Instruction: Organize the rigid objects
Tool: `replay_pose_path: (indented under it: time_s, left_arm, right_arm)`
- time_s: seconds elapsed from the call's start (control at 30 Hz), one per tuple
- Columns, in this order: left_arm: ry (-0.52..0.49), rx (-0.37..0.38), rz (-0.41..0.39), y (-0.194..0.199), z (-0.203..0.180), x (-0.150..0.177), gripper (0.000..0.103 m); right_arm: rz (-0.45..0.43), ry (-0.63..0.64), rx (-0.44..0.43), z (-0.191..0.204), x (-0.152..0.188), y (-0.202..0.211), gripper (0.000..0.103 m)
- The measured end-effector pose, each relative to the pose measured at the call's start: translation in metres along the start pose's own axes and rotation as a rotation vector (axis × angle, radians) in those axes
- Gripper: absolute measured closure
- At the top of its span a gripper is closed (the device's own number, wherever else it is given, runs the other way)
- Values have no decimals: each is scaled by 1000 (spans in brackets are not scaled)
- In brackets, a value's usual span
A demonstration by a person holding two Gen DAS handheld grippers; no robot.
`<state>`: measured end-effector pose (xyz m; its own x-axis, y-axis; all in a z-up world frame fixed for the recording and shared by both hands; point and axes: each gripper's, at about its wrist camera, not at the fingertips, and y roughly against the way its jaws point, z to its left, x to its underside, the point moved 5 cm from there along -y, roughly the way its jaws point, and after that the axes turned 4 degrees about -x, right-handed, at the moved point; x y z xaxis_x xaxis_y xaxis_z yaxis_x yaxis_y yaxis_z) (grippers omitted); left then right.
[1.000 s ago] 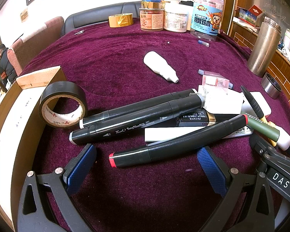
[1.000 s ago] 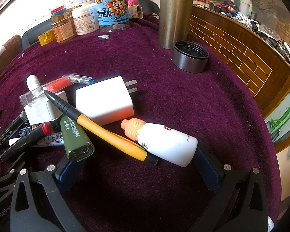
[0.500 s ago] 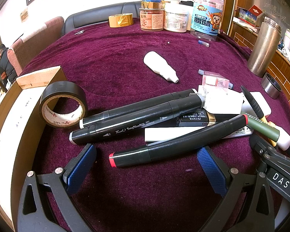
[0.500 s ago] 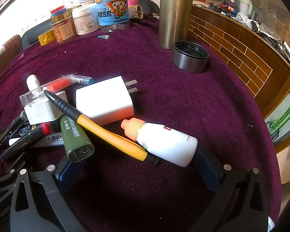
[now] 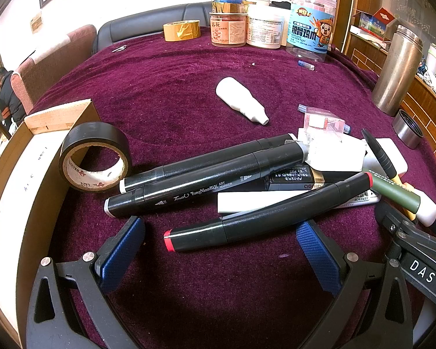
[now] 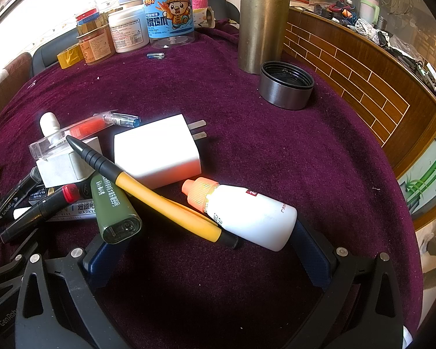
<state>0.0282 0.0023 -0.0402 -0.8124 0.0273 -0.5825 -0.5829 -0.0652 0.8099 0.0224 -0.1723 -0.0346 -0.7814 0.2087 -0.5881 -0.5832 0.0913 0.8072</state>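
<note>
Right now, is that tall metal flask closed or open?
Open, it seems: the flask stands upright and its dark lid sits apart, beside it on the purple cloth. The flask's mouth is out of frame.

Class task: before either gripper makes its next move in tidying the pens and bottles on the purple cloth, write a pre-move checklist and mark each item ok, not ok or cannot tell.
1. Left gripper open: ok, empty, fingers wide apart.
2. Black marker with red end caps between its fingers: ok, it lies across the gap.
3. That marker free to lift: cannot tell; its far end rests on the pile beside the olive-green lighter.
4. Right gripper open: ok, nothing held.
5. White squeeze bottle with orange cap clear: not ok, it touches the yellow and black pen.
6. Wooden box reachable: ok, open at the left, beside the black tape roll.
</note>
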Motion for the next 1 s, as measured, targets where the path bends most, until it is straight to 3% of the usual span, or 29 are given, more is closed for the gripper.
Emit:
replay_pose_path:
  time_s: [0.3,0.53,0.7,0.8,0.9,1.0]
  left_arm:
    - [-61,43,72,-1,0,-1,1]
    - [-87,48,32,5,-2,8,1]
    - [-95,59,43,5,-2,9,1]
    - [-103,68,54,8,-1,11,1]
    - [-103,63,55,8,-1,12,1]
    - [-104,58,54,8,-2,12,1]
  right_arm:
    - [0,0,0,1,-1,-1,0]
    - [1,2,-1,4,-3,0,0]
    - [107,115,-113,2,1,2,0]
    - [120,39,-185,-11,8,13,0]
    - [187,117,-101,-3,11,8,0]
    - [173,118,-83,0,10,6,0]
